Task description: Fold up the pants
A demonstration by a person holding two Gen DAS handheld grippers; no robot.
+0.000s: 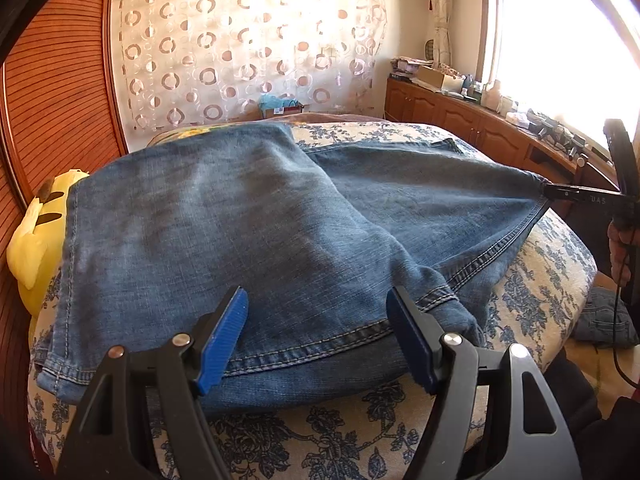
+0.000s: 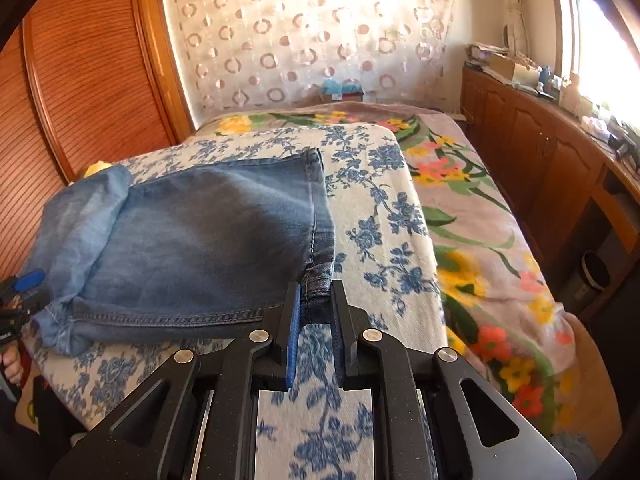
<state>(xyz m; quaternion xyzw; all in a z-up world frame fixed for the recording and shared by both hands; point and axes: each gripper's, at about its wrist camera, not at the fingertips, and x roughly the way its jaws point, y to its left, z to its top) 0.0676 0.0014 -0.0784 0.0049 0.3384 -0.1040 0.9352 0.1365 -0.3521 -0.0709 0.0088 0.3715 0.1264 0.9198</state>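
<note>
one yellow plush toy (image 1: 34,236) beside jeans (image 1: 240,216)

The left claw (image 1: 316,332) is built of matte black plastic arms with triangular cut-outs and round silver rivets at the pivots, and each finger carries a ribbed bright-blue pad (image 1: 224,340). The right claw (image 2: 314,320) has the same black arms, silver rivets and blue pads, with pale rails showing between its arms low in its own view. Seen from the left camera, the right claw is a thin black bar with small pale lettering, a thin black cable hangs below the hand (image 1: 618,246), and dark clothing fills the lower corner.
</note>
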